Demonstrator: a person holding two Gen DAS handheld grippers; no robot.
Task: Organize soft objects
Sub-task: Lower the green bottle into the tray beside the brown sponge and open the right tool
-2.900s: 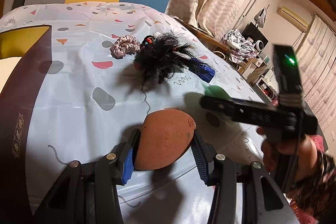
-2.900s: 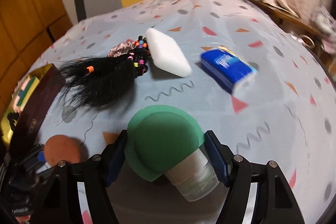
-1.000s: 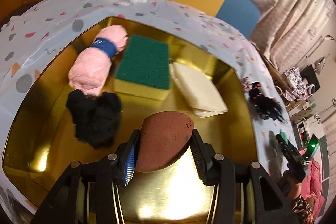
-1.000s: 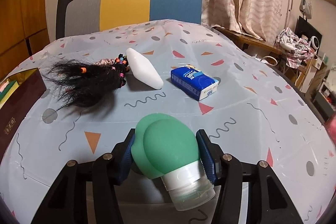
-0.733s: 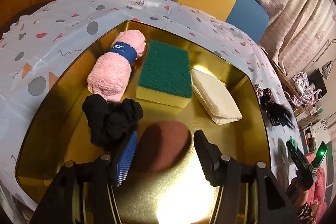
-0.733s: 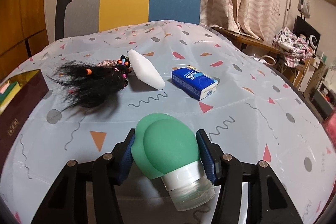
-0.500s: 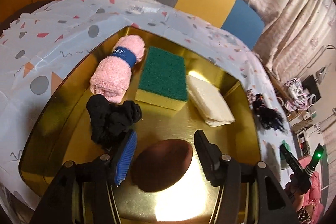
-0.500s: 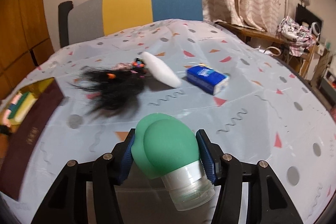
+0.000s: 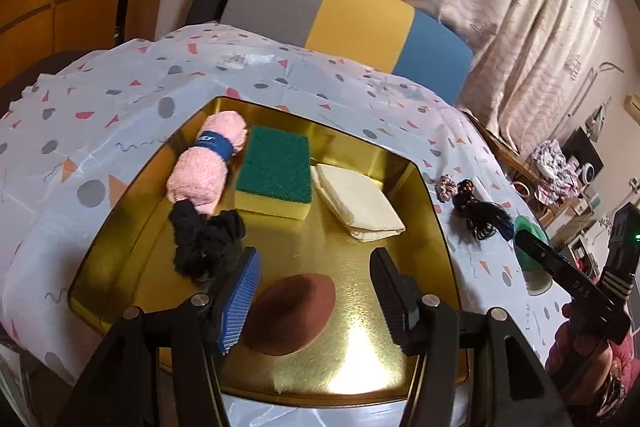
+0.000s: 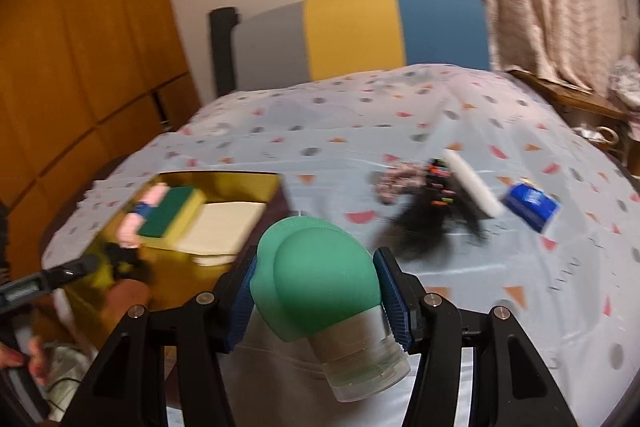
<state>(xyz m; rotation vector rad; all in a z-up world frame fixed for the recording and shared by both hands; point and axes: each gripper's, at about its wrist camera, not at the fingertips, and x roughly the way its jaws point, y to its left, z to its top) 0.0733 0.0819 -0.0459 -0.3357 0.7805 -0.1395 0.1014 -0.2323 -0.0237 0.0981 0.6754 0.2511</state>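
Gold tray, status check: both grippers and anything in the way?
Left gripper open, brown puff down in gold tray. Right gripper shut on green bottle. No obstruction seen.

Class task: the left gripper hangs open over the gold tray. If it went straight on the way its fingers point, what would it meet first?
Most likely the brown puff, lying on the gold tray between the open fingers of the left gripper. Depth is unclear; a shallower path would reach the cream cloth or green sponge.
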